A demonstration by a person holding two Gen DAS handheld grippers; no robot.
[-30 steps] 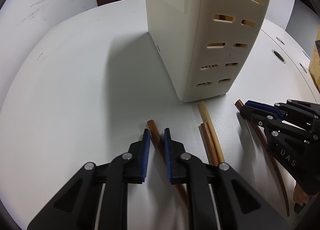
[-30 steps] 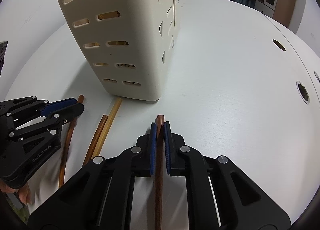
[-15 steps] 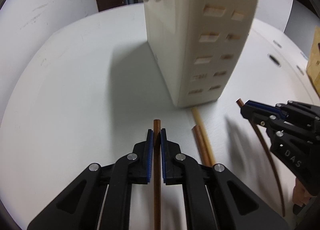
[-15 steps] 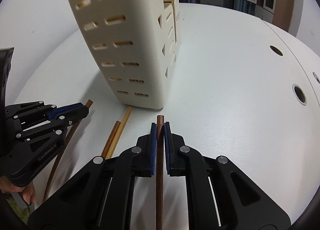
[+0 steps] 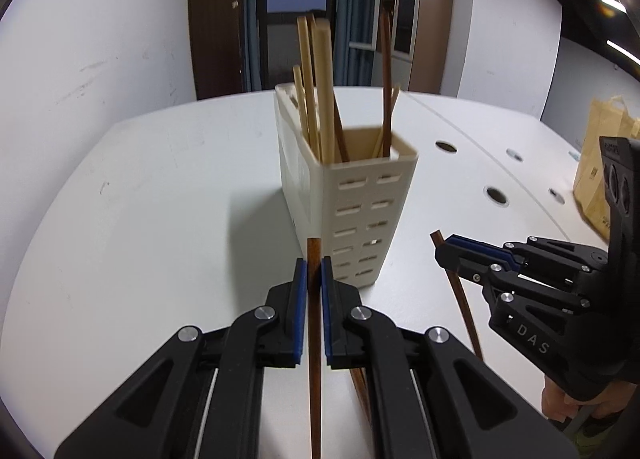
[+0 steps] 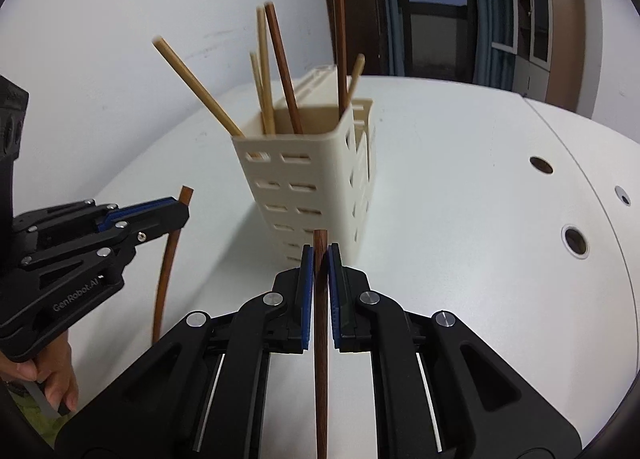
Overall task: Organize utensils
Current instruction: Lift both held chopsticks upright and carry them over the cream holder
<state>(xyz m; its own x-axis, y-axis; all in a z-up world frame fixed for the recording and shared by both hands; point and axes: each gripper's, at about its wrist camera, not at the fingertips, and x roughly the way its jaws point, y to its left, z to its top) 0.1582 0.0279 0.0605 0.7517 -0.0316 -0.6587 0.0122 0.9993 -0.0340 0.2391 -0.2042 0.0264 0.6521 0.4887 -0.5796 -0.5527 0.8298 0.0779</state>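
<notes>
A cream slotted utensil holder [image 5: 352, 203] stands on the white table [image 5: 140, 199] with several light and dark chopsticks upright in it; it also shows in the right wrist view [image 6: 312, 179]. My left gripper [image 5: 314, 263] is shut on a dark brown chopstick [image 5: 314, 339], lifted in front of the holder. My right gripper [image 6: 320, 251] is shut on another dark brown chopstick [image 6: 320, 339], also lifted short of the holder. Each gripper shows in the other's view, the right one [image 5: 444, 249] and the left one [image 6: 184, 207].
More chopsticks [image 5: 360, 383] lie on the table under my left gripper. Round cable holes [image 6: 574, 241] sit in the table to the right. A brown paper bag [image 5: 600, 163] stands at the far right. A wall and dark doors are behind the table.
My left gripper closed on a chopstick. Both grippers then lifted their chopsticks off the table and rose, so the holder's open top came into view.
</notes>
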